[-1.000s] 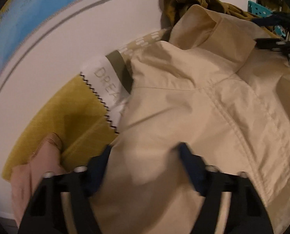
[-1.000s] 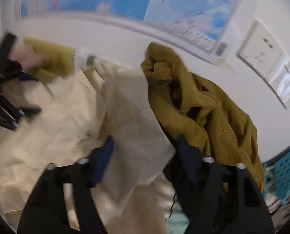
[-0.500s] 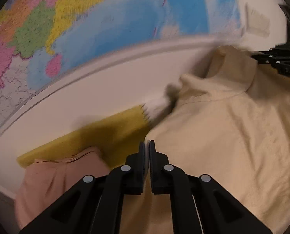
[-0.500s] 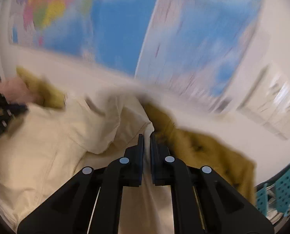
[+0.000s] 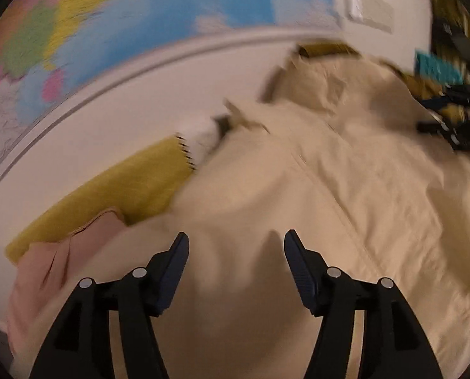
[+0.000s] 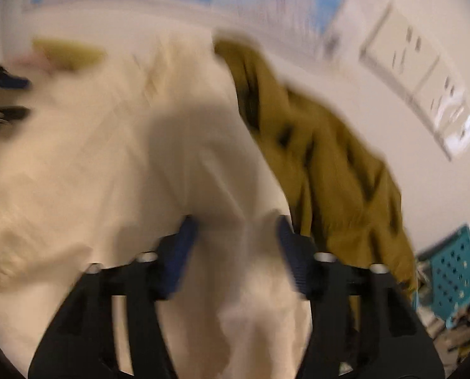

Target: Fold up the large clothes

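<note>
A large beige jacket point(image 5: 345, 195) lies spread on the surface and fills both views; it also shows in the right wrist view point(image 6: 115, 164). My left gripper point(image 5: 236, 243) is open just above its left part, holding nothing. My right gripper point(image 6: 236, 225) is open over the jacket's right edge, with cloth lying between the fingers but not pinched. The right gripper shows at the far right of the left wrist view point(image 5: 456, 120), and the left gripper at the far left of the right wrist view point(image 6: 1, 94). Both views are motion-blurred.
An olive-brown garment point(image 6: 323, 158) is heaped right of the jacket. A yellow cloth point(image 5: 115, 189) and a pink garment point(image 5: 45, 271) lie at the left. A wall map point(image 5: 108, 31) hangs behind. A teal basket point(image 6: 453, 268) stands at the far right.
Both grippers were shut on the jacket half a second ago, lifted toward the wall; now both have opened, let go, and the jacket lies flat beneath them.
</note>
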A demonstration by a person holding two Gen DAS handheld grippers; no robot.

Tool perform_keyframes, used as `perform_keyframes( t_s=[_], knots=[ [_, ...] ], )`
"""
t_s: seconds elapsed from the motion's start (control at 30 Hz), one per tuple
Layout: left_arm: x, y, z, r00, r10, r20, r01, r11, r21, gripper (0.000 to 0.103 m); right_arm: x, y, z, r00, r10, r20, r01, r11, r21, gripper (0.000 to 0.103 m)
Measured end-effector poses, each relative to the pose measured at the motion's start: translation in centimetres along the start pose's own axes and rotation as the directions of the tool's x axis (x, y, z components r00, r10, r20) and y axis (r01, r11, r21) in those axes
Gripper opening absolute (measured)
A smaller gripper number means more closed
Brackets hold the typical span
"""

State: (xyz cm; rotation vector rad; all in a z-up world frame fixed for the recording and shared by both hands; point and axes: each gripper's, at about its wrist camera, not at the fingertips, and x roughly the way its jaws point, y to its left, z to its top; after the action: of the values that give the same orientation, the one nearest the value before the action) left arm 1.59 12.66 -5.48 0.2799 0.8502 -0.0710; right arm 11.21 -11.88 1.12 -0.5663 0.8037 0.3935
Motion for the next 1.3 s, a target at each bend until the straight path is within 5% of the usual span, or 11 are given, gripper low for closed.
perform_keyframes(
  t_s=[0.1, 0.33, 0.57, 0.73, 0.8, 0.87, 0.93, 1.1, 1.2, 1.3],
  knots=[
    [1.3, -1.5, -0.3, 0.999, 0.032, -0.042, -0.031, 0.999, 0.021, 0.060, 1.4, -1.3, -0.3, 0.999, 0.042, -0.022, -0.039, 0.994, 0.104, 0.060],
    [-3.8, -3.6, -1.2, 0.997, -0.058, 0.040, 0.057, 0.998, 0.032, 0.069, -10.6, -7.3, -5.9, 0.981, 0.051, 0.186, -0.104, 0.952, 0.289, 0.090],
    [-5.2, -8.9, -0.4, 0.974, -0.212, 0.073, 0.204, 0.973, 0.106, 0.074, -13.0, -11.7, -22.0, 0.990, 0.133, 0.046, -0.136, 0.817, 0.561, 0.097],
    [-5.1, -12.0, 0.3, 0.964, -0.255, 0.075, 0.240, 0.956, 0.167, 0.075, -11.9, -10.9, -28.5, 0.993, 0.111, -0.045, -0.059, 0.783, 0.619, 0.097],
    [-4.8, -13.1, 0.5, 0.961, -0.268, 0.063, 0.253, 0.950, 0.184, 0.075, -11.2, -10.9, -29.4, 0.991, 0.126, -0.052, -0.066, 0.779, 0.624, 0.087],
    [-4.7, -14.0, 0.4, 0.958, -0.283, 0.047, 0.270, 0.944, 0.191, 0.076, -10.7, -10.3, -29.3, 0.984, 0.169, -0.054, -0.102, 0.787, 0.609, 0.039],
    [-4.2, -14.8, 0.3, 0.960, -0.279, 0.032, 0.267, 0.942, 0.203, 0.076, -10.7, -9.8, -28.2, 0.980, 0.200, -0.021, -0.150, 0.798, 0.584, 0.008],
    [-3.6, -16.2, -0.1, 0.958, -0.286, -0.006, 0.280, 0.935, 0.218, 0.076, -14.9, -13.0, -25.4, 0.997, 0.060, 0.044, -0.074, 0.804, 0.590, 0.004],
    [-3.4, -16.6, 0.3, 0.951, -0.310, -0.011, 0.305, 0.929, 0.210, 0.076, -19.2, -17.2, -23.1, 0.988, -0.036, 0.150, -0.068, 0.772, 0.632, 0.005],
    [-2.9, -17.6, 0.9, 0.948, -0.318, -0.007, 0.313, 0.927, 0.208, 0.076, -21.1, -17.5, -19.5, 0.980, -0.071, 0.185, -0.055, 0.802, 0.594, 0.005]
  ],
)
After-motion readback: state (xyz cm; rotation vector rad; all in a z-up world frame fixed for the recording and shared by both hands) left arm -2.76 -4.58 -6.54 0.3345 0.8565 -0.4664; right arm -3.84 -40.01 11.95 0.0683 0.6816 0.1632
